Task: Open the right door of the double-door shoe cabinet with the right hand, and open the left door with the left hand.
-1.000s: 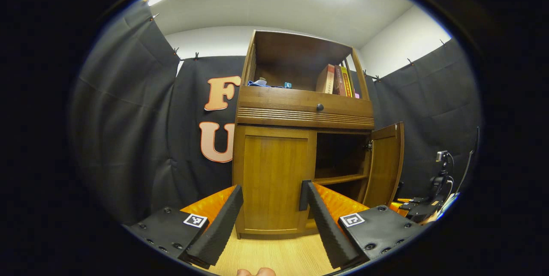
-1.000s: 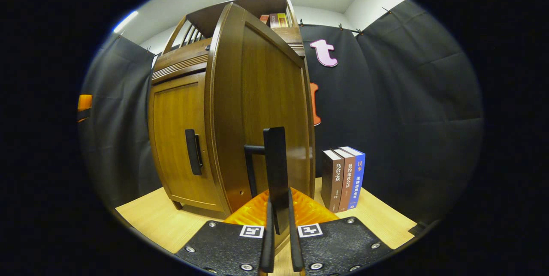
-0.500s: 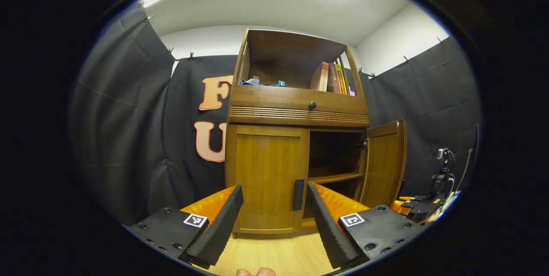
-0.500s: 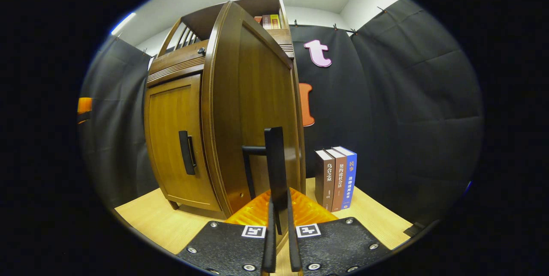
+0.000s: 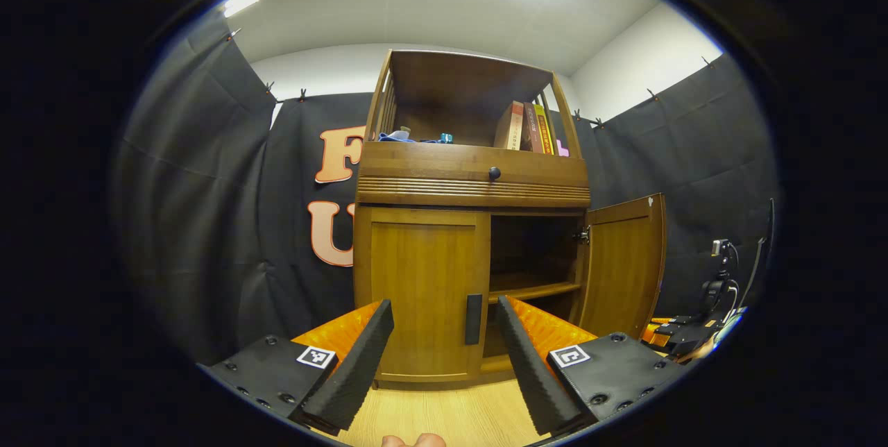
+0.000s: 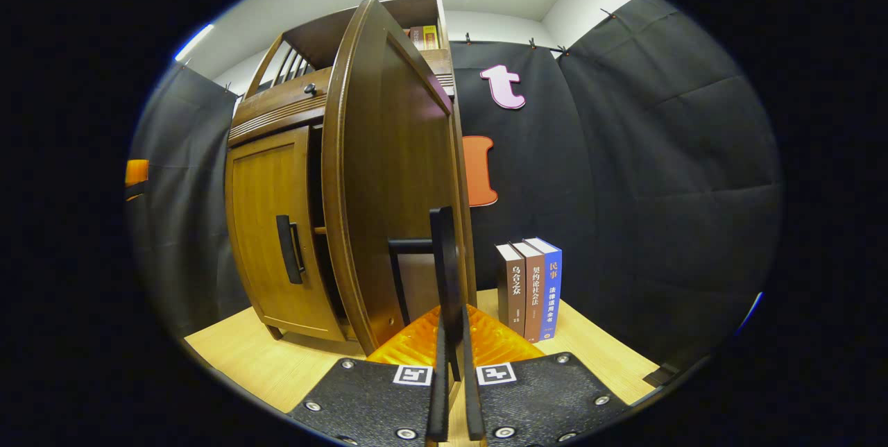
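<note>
A brown wooden shoe cabinet (image 5: 472, 183) stands on a light wooden table. Its right door (image 5: 623, 266) is swung wide, showing dark shelves (image 5: 531, 289) inside. The left door (image 5: 423, 291) is closed, with a dark vertical handle (image 5: 473, 318) at its inner edge. My left gripper (image 5: 444, 346) is open, a short way in front of that handle, which sits between its fingers in the left gripper view. My right gripper (image 6: 451, 336) is shut on the right door's dark handle (image 6: 444, 273), with the right door (image 6: 388, 176) standing edge-on. The left door's handle (image 6: 286, 249) shows beyond it.
Several upright books (image 6: 531, 287) stand on the table right of the cabinet. More books (image 5: 524, 128) and small items (image 5: 409, 136) sit on the top shelf above a drawer with a knob (image 5: 494, 173). Camera gear and cables (image 5: 714, 287) are at far right.
The right door has swung farther open with my right gripper still shut on its handle. In the left gripper view the cabinet has slid left, bringing the left door's handle between my open fingers.
</note>
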Demonstrator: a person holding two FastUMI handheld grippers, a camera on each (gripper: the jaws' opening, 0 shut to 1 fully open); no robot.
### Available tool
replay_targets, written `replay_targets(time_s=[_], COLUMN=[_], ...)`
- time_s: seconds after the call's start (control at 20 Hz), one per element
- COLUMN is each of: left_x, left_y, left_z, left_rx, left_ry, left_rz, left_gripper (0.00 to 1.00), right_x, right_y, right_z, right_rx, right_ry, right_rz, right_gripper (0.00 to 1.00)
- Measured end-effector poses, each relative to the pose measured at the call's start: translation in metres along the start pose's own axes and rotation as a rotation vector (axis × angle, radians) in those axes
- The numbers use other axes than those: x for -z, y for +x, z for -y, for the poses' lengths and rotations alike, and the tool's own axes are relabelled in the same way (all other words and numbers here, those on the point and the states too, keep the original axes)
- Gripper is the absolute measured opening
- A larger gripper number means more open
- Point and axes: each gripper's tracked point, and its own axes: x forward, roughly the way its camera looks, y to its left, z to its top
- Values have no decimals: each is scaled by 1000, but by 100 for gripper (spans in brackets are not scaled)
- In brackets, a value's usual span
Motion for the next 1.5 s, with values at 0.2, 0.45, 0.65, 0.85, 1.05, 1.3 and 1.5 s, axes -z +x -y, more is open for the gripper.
replay_targets(time_s=[0.2, 0.45, 0.65, 0.85, 1.05, 1.3, 1.5], left_x=[-2, -8, -8, 0, 6, 26, 47], left_y=[10, 25, 33, 45, 49, 63, 81], left_z=[12, 22, 25, 27, 24, 20, 22], left_rx=[15, 25, 19, 21, 7, 8, 23], left_ry=[3, 2, 0, -14, 3, -20, -33], left_rz=[9, 20, 27, 8, 4, -33, -56], left_gripper=[96, 98, 96, 96, 97, 96, 95], right_x=[-2, -2, -2, -2, -2, -2, 0], right_y=[0, 2, 1, 4, 3, 1, 0], right_z=[15, 22, 27, 33, 36, 40, 45], right_rx=[-2, -19, -31, -40, -44, -45, -40], right_ry=[25, 18, 13, 19, 19, 44, 55], right_rz=[-8, -16, -23, -27, -32, -37, -40], right_gripper=[6, 6, 6, 6, 5, 6, 8])
